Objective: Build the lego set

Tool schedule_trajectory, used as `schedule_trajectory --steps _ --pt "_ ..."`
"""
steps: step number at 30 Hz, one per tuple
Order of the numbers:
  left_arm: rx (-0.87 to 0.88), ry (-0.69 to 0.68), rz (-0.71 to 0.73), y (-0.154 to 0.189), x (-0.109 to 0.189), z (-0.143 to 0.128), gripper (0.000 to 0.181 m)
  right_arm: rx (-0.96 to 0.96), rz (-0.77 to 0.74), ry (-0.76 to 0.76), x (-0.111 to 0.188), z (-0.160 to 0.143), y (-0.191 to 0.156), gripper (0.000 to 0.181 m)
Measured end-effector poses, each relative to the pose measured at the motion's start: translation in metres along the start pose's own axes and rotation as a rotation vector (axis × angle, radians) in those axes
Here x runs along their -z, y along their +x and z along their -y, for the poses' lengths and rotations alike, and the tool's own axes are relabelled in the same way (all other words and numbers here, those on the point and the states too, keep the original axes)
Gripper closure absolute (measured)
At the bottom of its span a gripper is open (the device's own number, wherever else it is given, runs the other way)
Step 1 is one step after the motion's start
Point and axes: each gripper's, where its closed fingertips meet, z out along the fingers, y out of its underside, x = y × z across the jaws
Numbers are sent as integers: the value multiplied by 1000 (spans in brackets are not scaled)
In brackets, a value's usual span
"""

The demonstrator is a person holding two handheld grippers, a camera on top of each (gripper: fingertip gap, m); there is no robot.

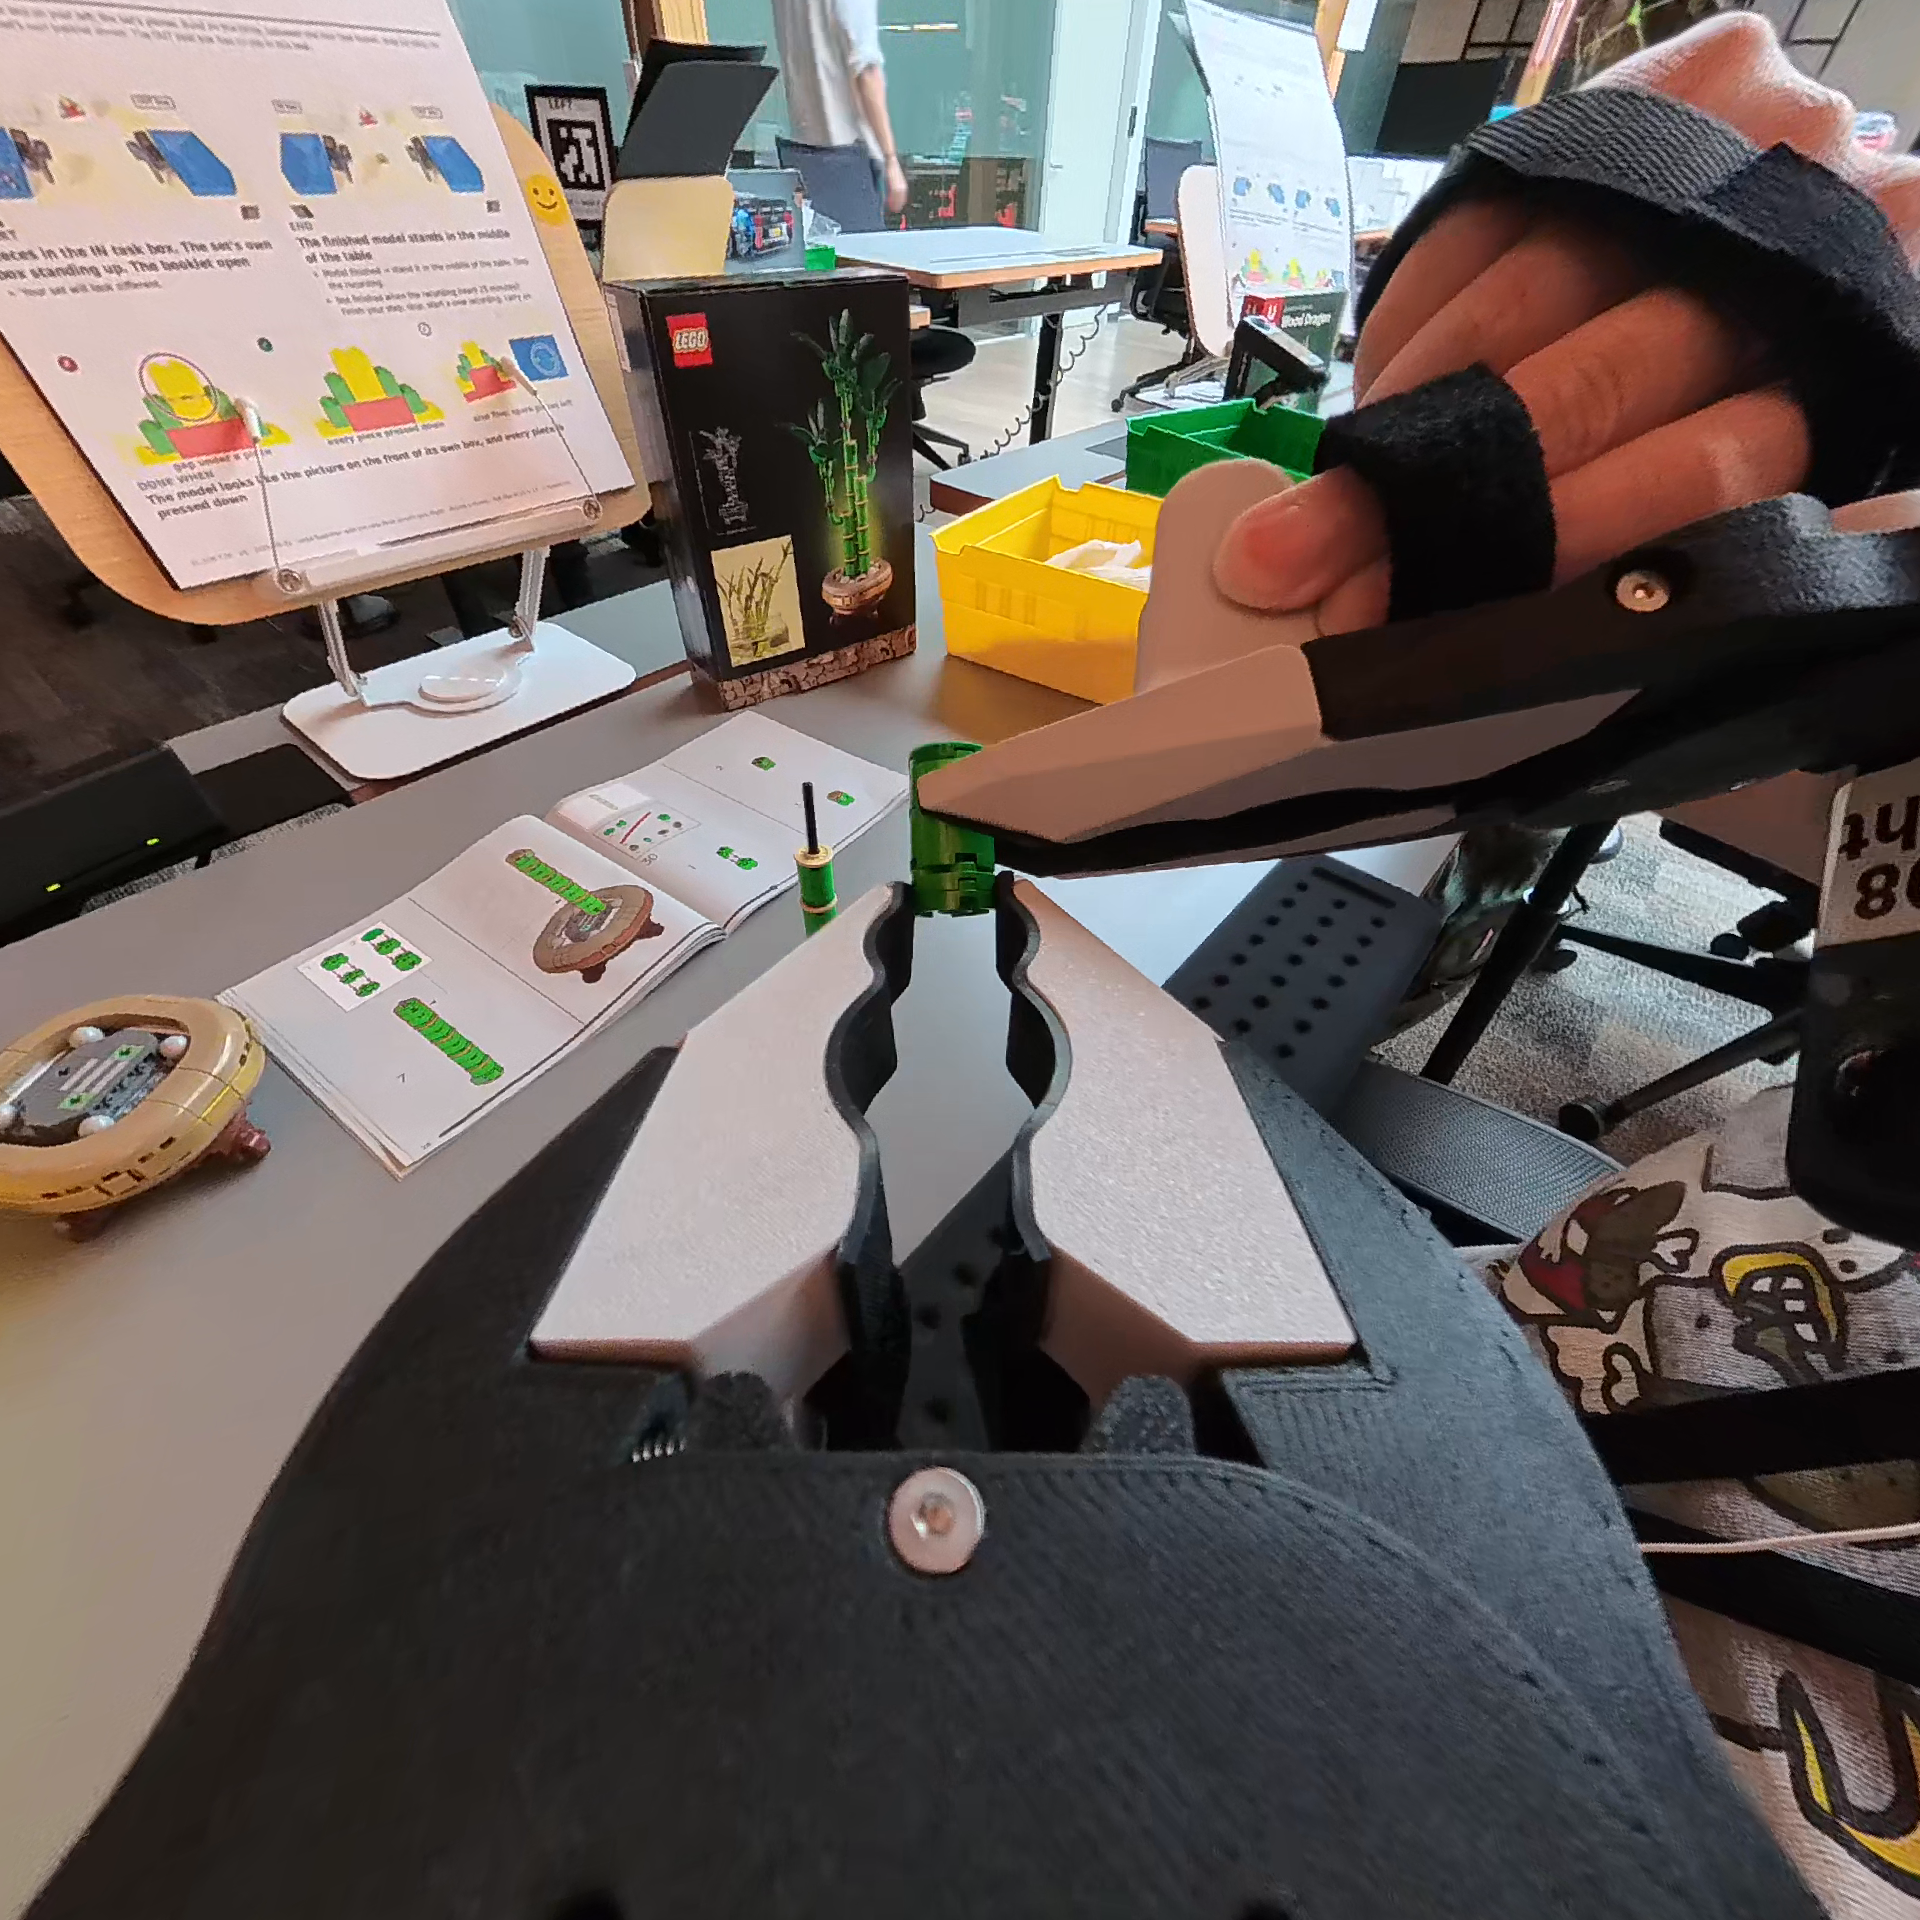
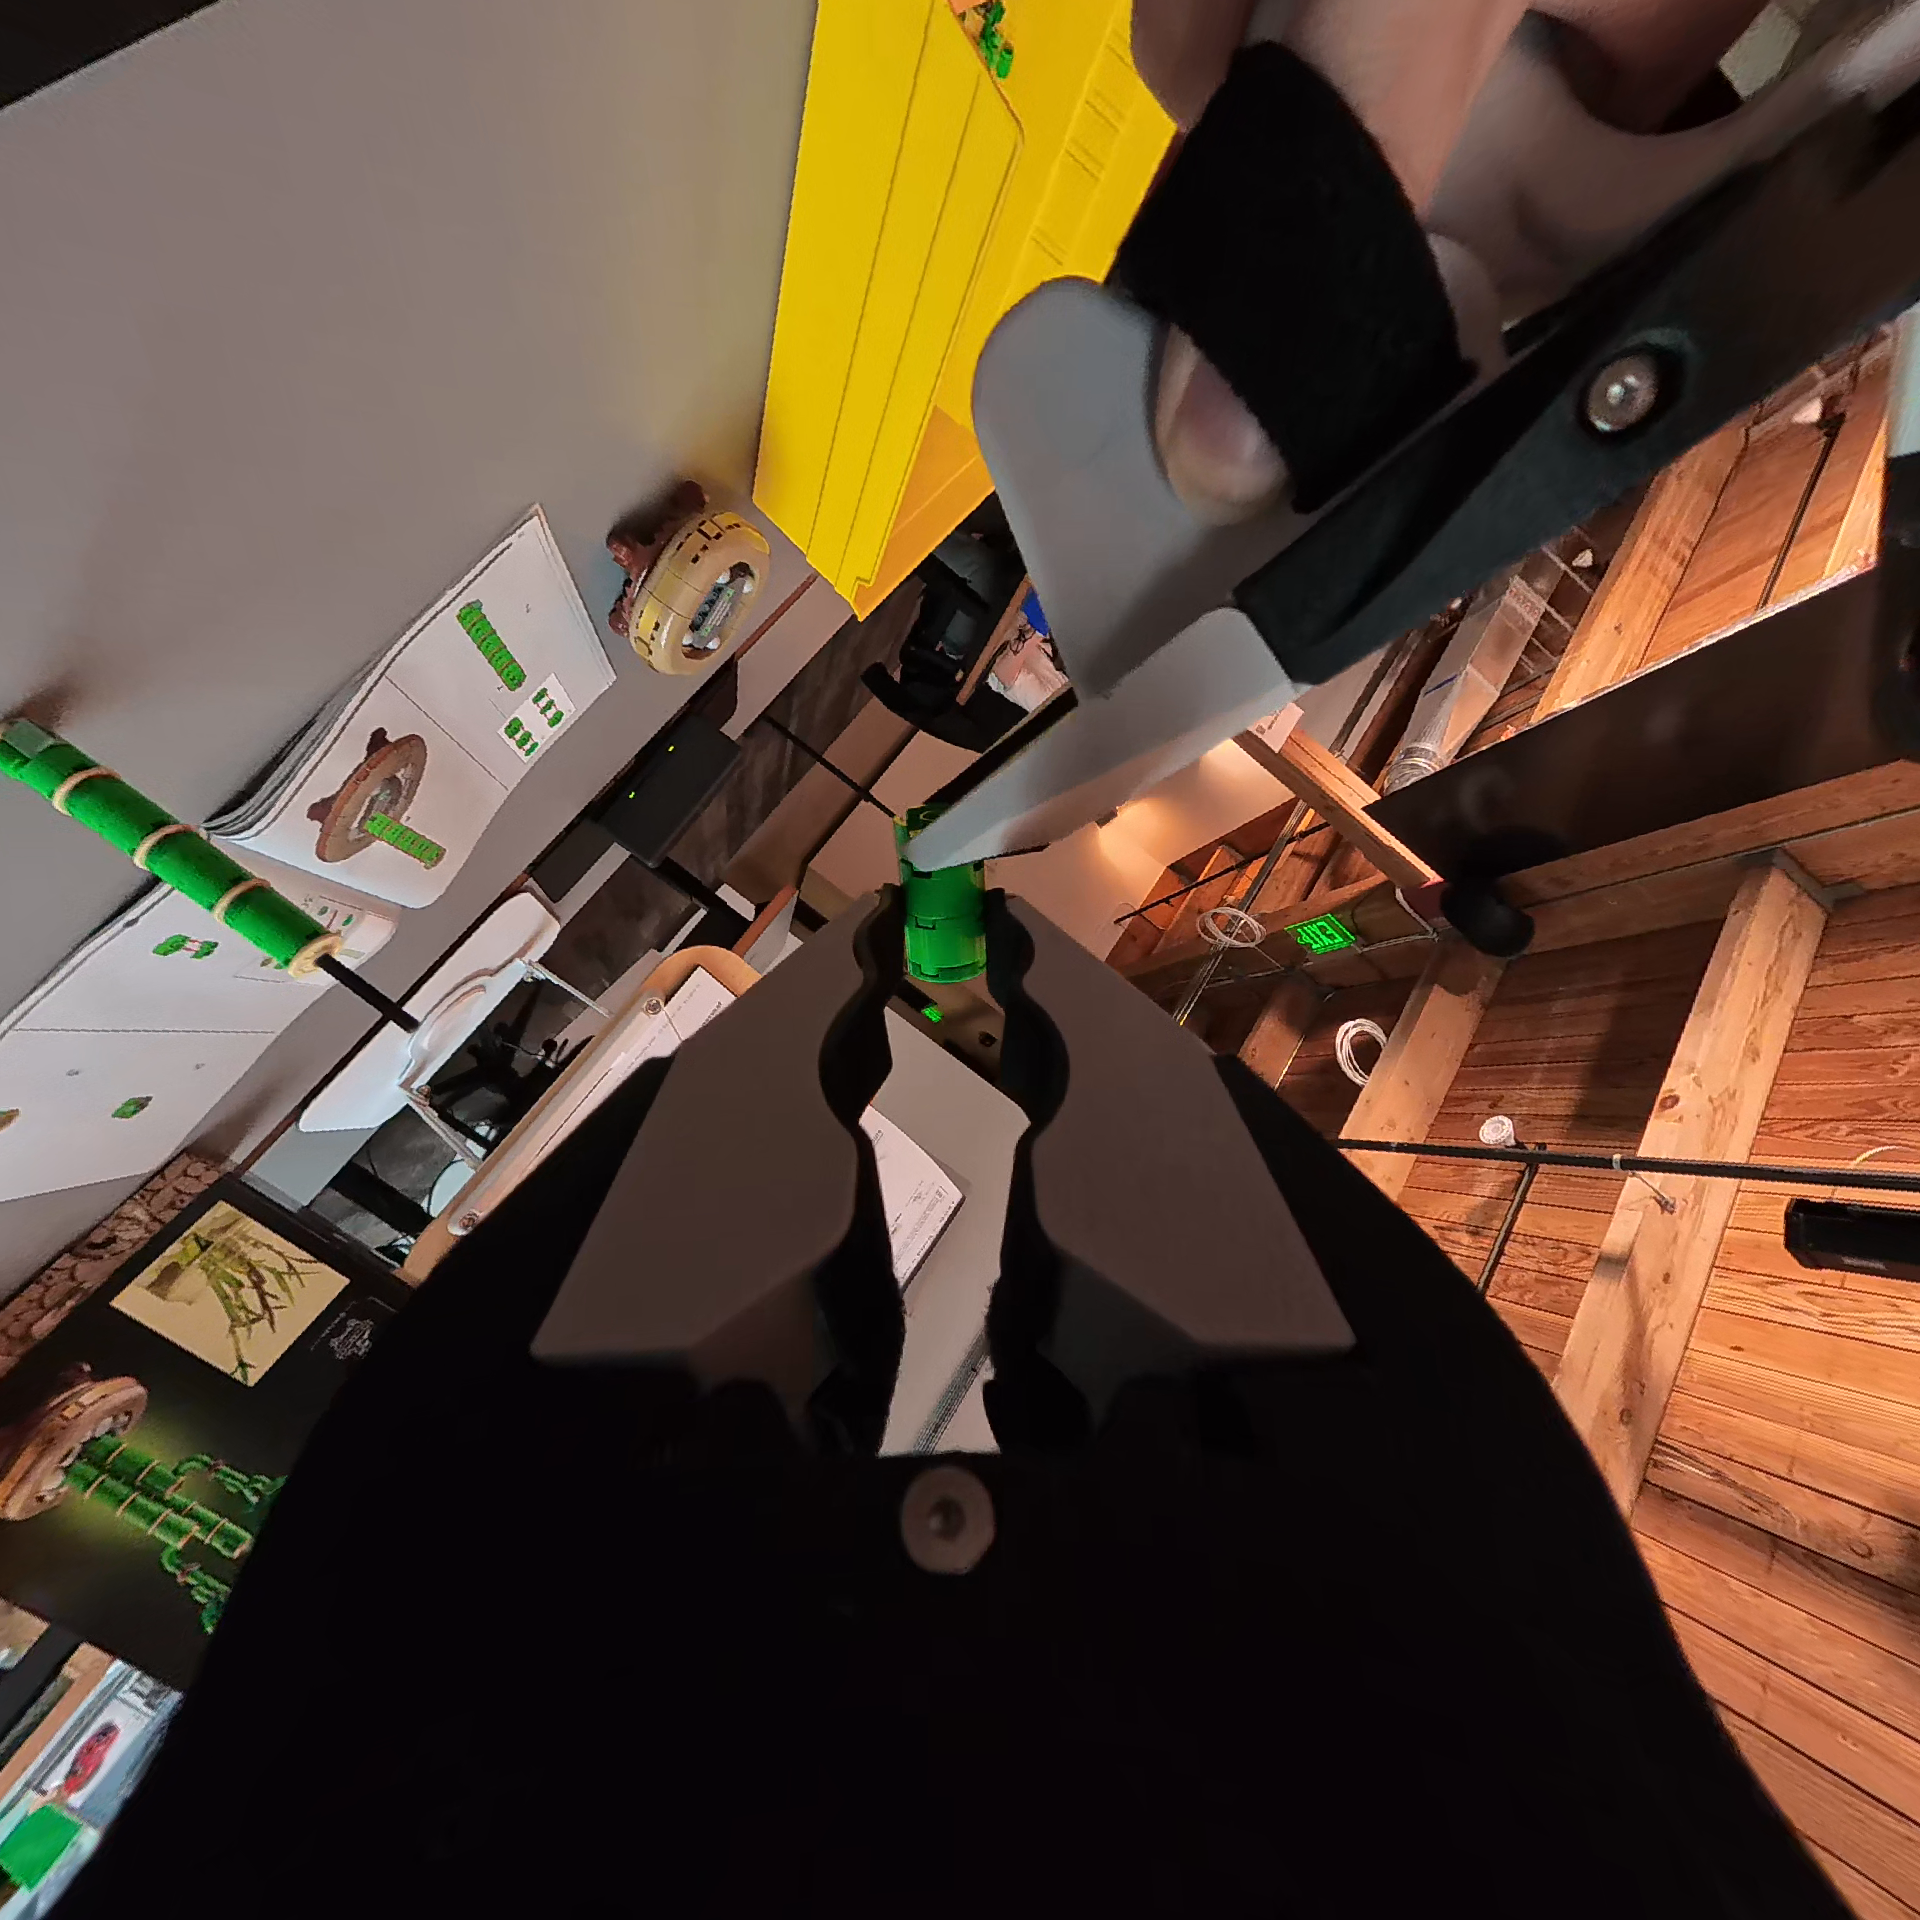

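Left gripper (image 1: 954, 896): fingers closed on the lower end of a short green brick cylinder (image 1: 948, 831), held upright above the table edge
Right gripper (image 2: 943, 920): fingers pinching the same cylinder (image 2: 940, 914); in the left wrist view it enters from the right, its grey tip against the cylinder's upper part, gripped by a hand (image 1: 1558, 416) in a black strap
Left wrist view only: an upright green segment on a black rod (image 1: 814, 873) standing beside the open instruction booklet (image 1: 499, 966); set box (image 1: 784, 478) upright behind; printed sheet on a stand (image 1: 281, 270); green bin (image 1: 1216, 436) beyond the yellow bin (image 1: 1039, 592)
Right wrist view only: a longer green stalk with tan rings (image 2: 166, 852) lying across the booklet; wooden ceiling beams (image 2: 1662, 1039)
Both views: round tan base with brown feet (image 1: 114, 1101) on the grey table (image 1: 208, 1351), left of the booklet
Room: desks, office chairs, a person standing far back
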Motion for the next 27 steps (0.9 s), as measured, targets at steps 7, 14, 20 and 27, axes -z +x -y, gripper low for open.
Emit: schedule_trajectory --steps 7,14,20,27 --pt "-3 -48 1 -1 -3 -9 167 57 22 3 -3 5 -7 170" --pt "-19 -72 4 -2 -5 -14 167 56 48 26 -6 6 -11 168" --pt "-8 -15 -23 -3 -3 -7 166 29 -13 56 -4 1 -3 166" --pt "5 -19 -28 -3 -5 -7 166 123 -31 65 -5 0 -5 167"
